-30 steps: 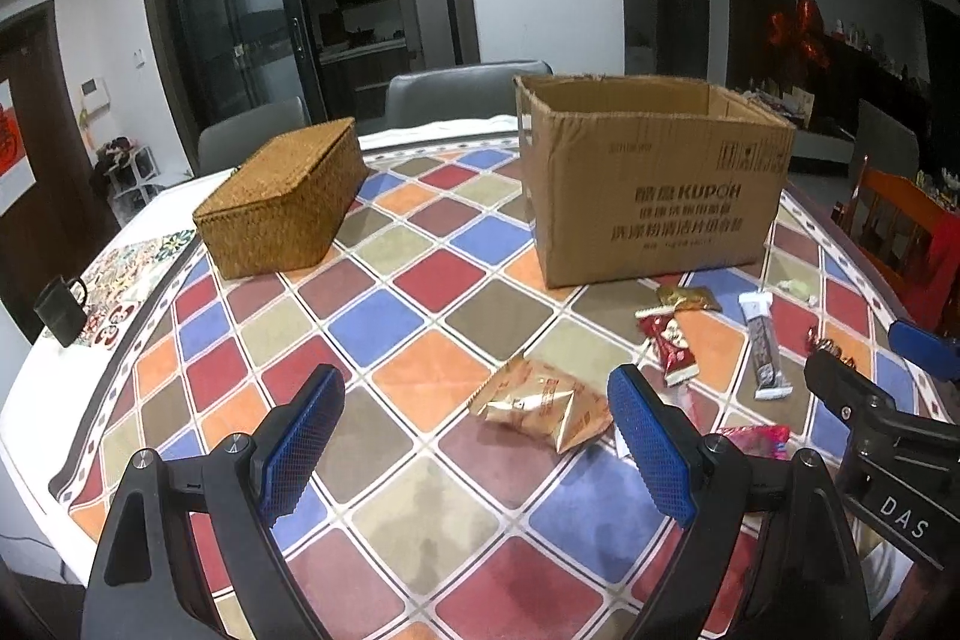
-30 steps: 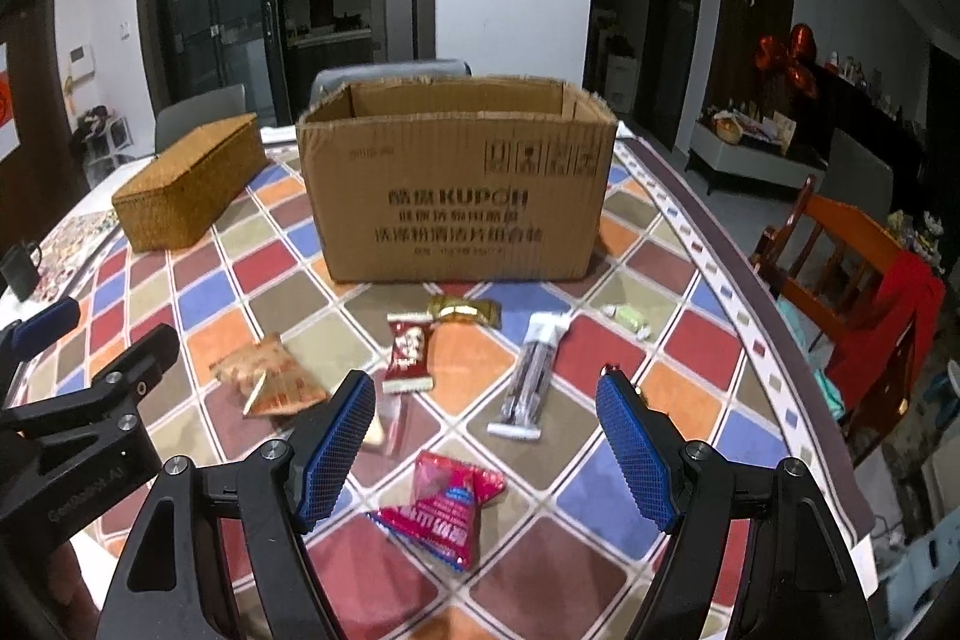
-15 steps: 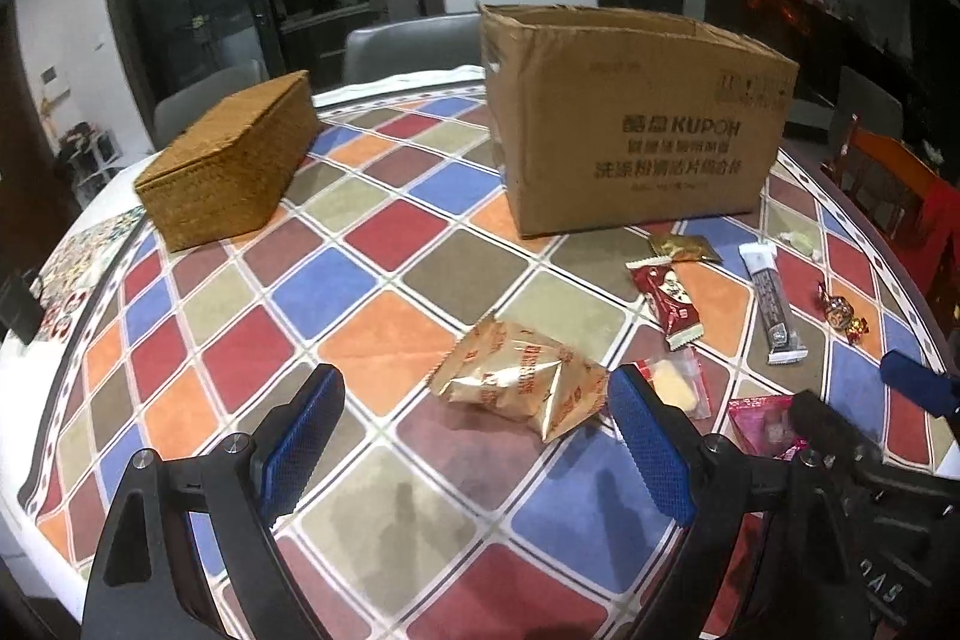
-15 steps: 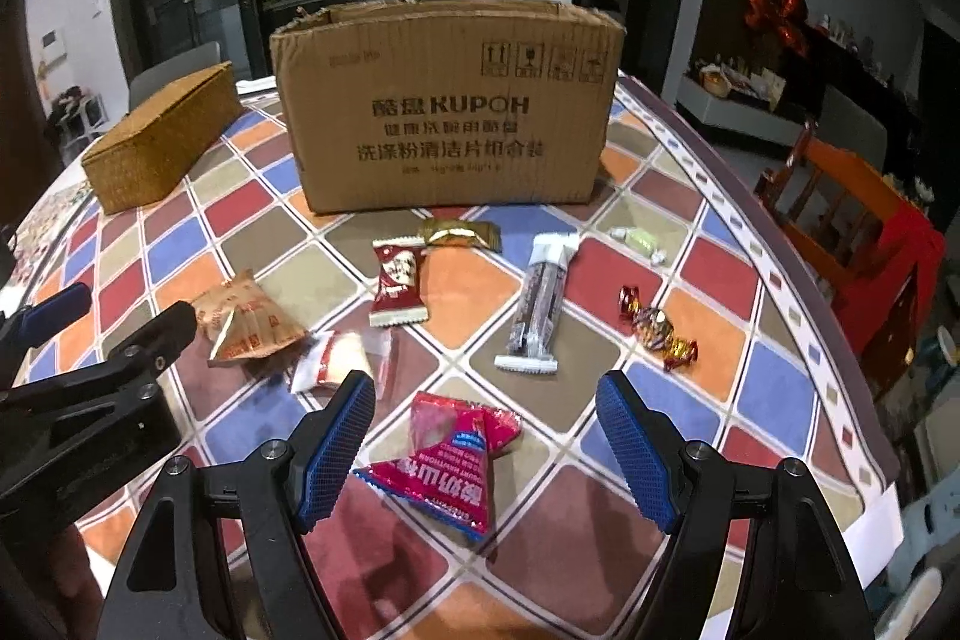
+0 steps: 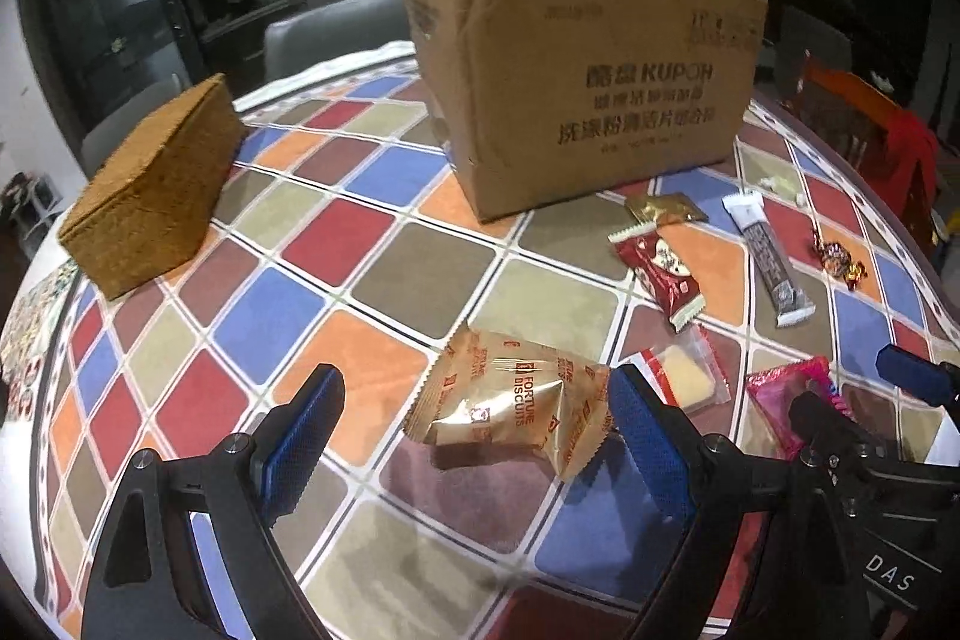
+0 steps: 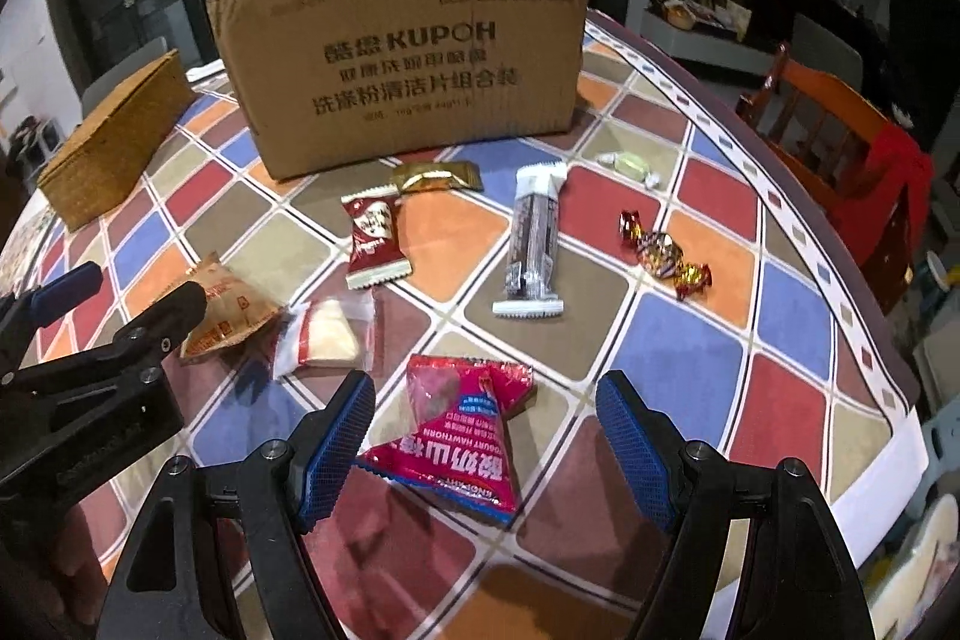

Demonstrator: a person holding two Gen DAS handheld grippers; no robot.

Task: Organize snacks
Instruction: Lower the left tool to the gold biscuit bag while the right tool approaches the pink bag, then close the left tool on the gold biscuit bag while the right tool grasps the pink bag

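Snacks lie scattered: the fortune biscuit packet (image 5: pixel 516 409) sits between the left gripper (image 5: pixel 474 427)'s spread jaws, the red hawthorn pouch (image 6: pixel 453 436) between the right gripper (image 6: pixel 486 436)'s spread jaws, its long axis pointing ahead.

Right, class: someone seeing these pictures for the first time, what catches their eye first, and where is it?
Probably the big cardboard box standing at the back of the chequered table, with wrapped snacks scattered in front of it. Next, the red hawthorn packet between the open right gripper fingers, and the gold fortune biscuit pack in front of the open left gripper.
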